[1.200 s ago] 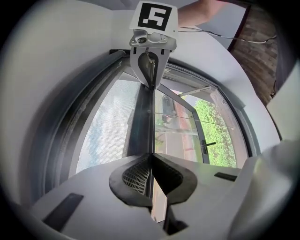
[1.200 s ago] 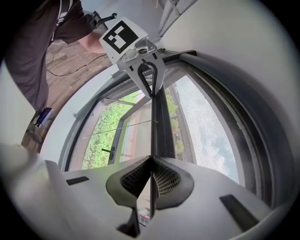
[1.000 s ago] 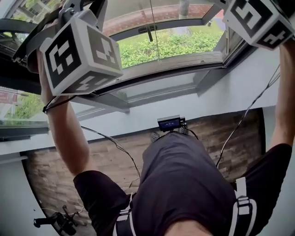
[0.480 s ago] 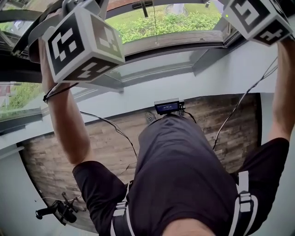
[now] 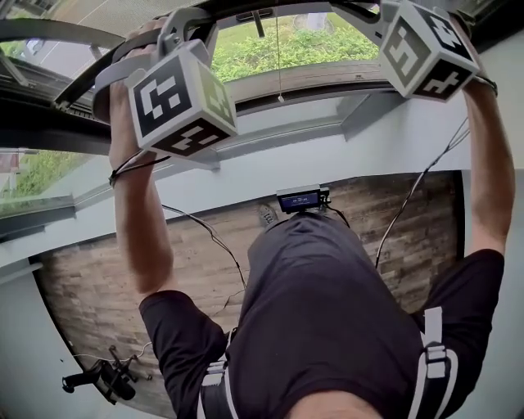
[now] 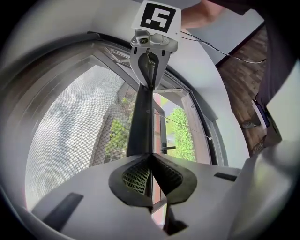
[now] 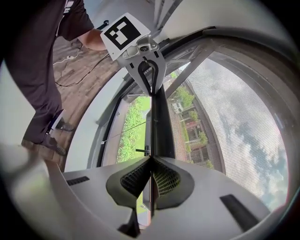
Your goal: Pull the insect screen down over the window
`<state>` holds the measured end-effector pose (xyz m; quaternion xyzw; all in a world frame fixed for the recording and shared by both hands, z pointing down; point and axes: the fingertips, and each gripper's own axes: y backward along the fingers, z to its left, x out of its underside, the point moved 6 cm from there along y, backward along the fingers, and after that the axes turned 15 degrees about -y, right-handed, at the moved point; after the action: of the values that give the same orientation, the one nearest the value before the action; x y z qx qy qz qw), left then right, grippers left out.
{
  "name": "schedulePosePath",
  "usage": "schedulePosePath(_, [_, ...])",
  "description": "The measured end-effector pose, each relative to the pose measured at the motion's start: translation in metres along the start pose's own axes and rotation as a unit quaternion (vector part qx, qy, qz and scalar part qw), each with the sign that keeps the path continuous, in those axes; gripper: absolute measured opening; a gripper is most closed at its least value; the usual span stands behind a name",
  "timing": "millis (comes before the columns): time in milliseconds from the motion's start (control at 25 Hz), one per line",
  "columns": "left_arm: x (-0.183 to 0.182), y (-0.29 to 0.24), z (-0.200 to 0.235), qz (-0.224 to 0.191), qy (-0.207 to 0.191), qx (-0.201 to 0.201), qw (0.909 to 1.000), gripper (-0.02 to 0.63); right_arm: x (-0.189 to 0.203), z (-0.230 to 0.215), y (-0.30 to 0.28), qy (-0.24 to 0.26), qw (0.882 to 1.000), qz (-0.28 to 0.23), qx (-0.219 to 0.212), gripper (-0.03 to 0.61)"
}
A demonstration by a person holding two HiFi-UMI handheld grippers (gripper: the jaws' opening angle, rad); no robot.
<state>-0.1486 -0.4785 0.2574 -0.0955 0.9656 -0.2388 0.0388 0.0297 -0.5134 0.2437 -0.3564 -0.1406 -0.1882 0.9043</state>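
Note:
The insect screen's dark bottom bar (image 6: 140, 117) runs straight out from my left gripper (image 6: 151, 161), whose jaws are shut on the bar's edge. Grey mesh (image 6: 70, 131) stretches away on its left. My right gripper (image 7: 151, 164) is likewise shut on the same bar (image 7: 161, 122), with mesh (image 7: 234, 122) on its right. Each gripper sees the other at the bar's far end. In the head view both marker cubes (image 5: 182, 100) (image 5: 422, 49) are held overhead under the bar (image 5: 278, 8), and the jaws are hidden behind them.
A thin pull cord (image 5: 279, 74) hangs down the middle of the open window. A window handle (image 5: 255, 18) shows beyond the bar. Below are the pale sill (image 5: 270, 164), a wood floor, a small screen device (image 5: 299, 199), trailing cables, and a black tool (image 5: 102, 380).
Both arms have come down and inward. The dark bar and mesh now show along the top of the head view, lower over the window opening than before.

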Motion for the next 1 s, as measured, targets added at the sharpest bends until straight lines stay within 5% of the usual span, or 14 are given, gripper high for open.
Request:
schedulePosePath(760, [0.001,-0.045,-0.088,-0.007,0.027,0.082,0.9963,0.021,0.031,0.070,-0.062,-0.024,0.998,0.017,-0.053,0.021])
schedulePosePath(1000, [-0.001,-0.057,-0.109,0.007,0.030,0.072,0.9969,0.021,0.040,0.087,-0.076,-0.025,0.999,0.023,-0.042,0.021])
